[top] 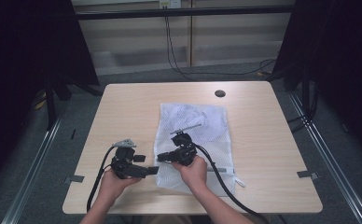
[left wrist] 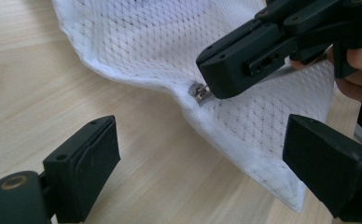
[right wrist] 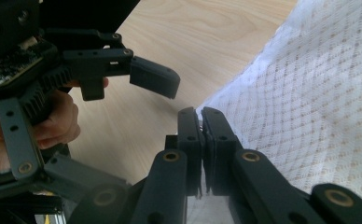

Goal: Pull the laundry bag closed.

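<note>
A white mesh laundry bag lies flat in the middle of the wooden table. My right gripper is at the bag's left edge, shut on the small metal zipper pull. In the right gripper view its jaws are pressed together against the bag's seam. My left gripper is open just left of that spot. In the left gripper view its pads stand wide apart with bare table and the bag's hem between them, touching neither. One of its fingers hangs close above the right gripper's tips.
A dark round hole is near the table's far edge. The zipper's white end tab lies at the bag's near right corner. Black cables trail from both grippers toward the near edge. Dark stands and floor cables flank the table.
</note>
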Tool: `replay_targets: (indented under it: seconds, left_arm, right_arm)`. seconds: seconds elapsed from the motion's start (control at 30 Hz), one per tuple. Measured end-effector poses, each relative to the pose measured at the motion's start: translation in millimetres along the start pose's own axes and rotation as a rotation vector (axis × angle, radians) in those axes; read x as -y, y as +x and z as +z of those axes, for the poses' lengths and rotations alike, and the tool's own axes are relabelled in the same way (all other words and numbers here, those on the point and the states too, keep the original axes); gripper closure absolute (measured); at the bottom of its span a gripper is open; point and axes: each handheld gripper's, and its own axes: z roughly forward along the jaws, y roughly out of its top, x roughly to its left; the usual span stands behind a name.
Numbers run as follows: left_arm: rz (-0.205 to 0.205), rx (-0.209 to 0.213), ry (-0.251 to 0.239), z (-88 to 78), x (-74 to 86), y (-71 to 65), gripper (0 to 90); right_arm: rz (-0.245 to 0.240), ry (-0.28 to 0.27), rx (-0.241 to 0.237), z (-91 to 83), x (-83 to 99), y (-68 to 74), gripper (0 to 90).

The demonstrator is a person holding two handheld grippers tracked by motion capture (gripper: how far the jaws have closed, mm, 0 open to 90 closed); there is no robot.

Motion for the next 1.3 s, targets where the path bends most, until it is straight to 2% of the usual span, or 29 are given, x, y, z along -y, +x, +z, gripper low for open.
replay_targets:
  seconds: [0.23,0.5,0.53,0.9,0.97,1.03,1.17,1.2,1.3]
  left_arm:
    - [-0.011,0.026,0.000,6.7,-0.7,-3.6,11.5]
    - [-0.002,0.046,0.028,16.4,-2.2,-7.1,13.5]
    - [-0.011,0.050,0.024,17.5,-2.4,-8.0,13.7]
    - [0.023,0.054,0.021,22.7,-3.4,-12.6,20.9]
    - [0.014,0.076,0.022,23.6,-3.9,-13.9,23.5]
    - [0.009,0.062,0.027,24.2,-4.0,-14.4,23.9]
    - [-0.021,0.078,0.031,25.3,-4.0,-14.3,28.7]
    - [-0.024,0.092,0.034,25.7,-4.0,-14.0,30.7]
    - [-0.019,0.098,0.032,26.4,-4.2,-15.1,34.0]
  right_arm:
    - [-0.003,-0.008,0.000,-2.9,-0.2,1.3,86.8]
    - [-0.005,-0.023,0.003,-8.0,-1.3,2.4,86.8]
    - [-0.006,-0.024,0.002,-8.7,-1.4,2.4,86.8]
    - [-0.011,-0.032,0.001,-11.1,-0.9,3.7,86.8]
    - [-0.013,-0.035,-0.002,-11.9,-1.0,3.8,86.8]
    - [-0.012,-0.033,-0.002,-12.3,-1.2,3.7,86.8]
    - [-0.010,-0.039,0.000,-13.7,-1.5,3.8,86.8]
    - [-0.010,-0.041,0.001,-14.1,-1.6,4.0,86.8]
    - [-0.011,-0.044,-0.002,-15.0,-1.7,4.1,86.8]
